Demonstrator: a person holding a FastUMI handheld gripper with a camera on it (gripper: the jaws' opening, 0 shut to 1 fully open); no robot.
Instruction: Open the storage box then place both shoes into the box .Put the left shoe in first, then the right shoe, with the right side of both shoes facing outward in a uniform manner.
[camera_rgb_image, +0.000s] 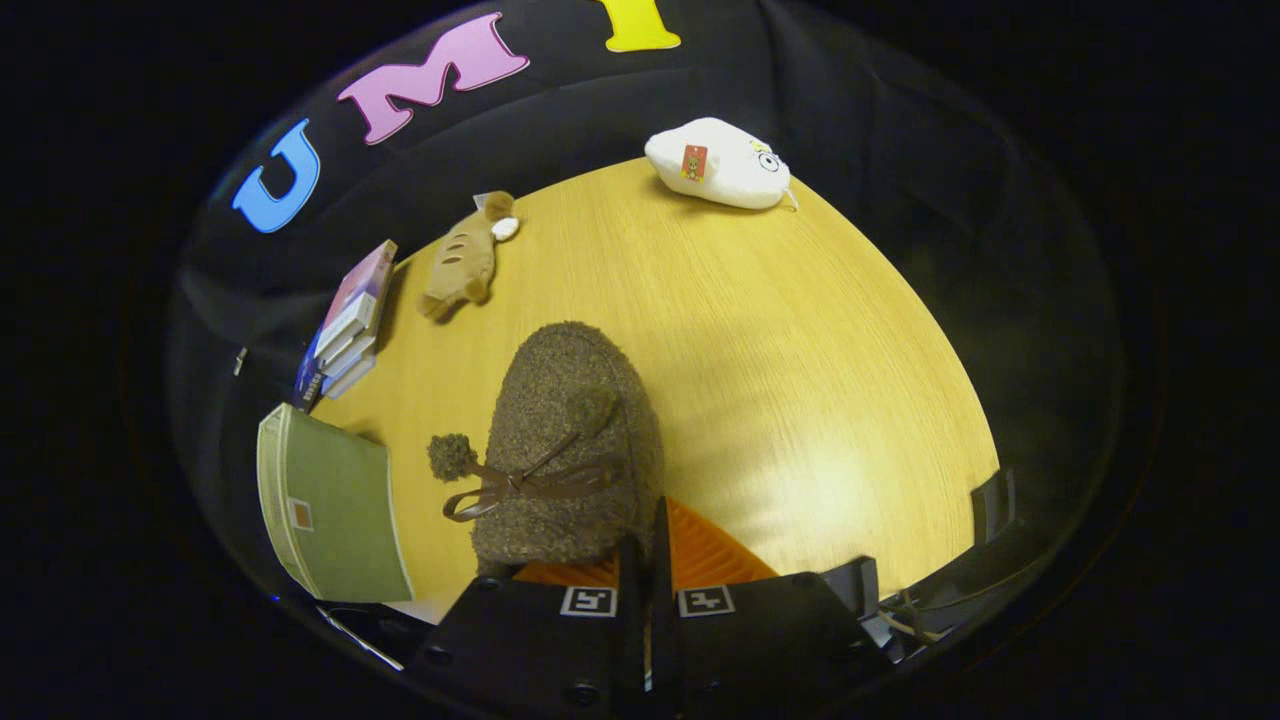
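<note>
- Leftmost, a green storage box sits at the wooden table's edge, books stacked just beyond it.
- Centre, the gripper is clenched on a brown fuzzy shoe, toe pointing away (likely lifted for carrying to the box).
- Right, a white plush toy lies well apart.

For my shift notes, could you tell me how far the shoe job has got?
In hand: the gripper is shut on the brown fuzzy shoe, held over the wooden table. Done: this shoe is picked up. Left: boxing it; which shoe it is, I cannot tell.
</note>
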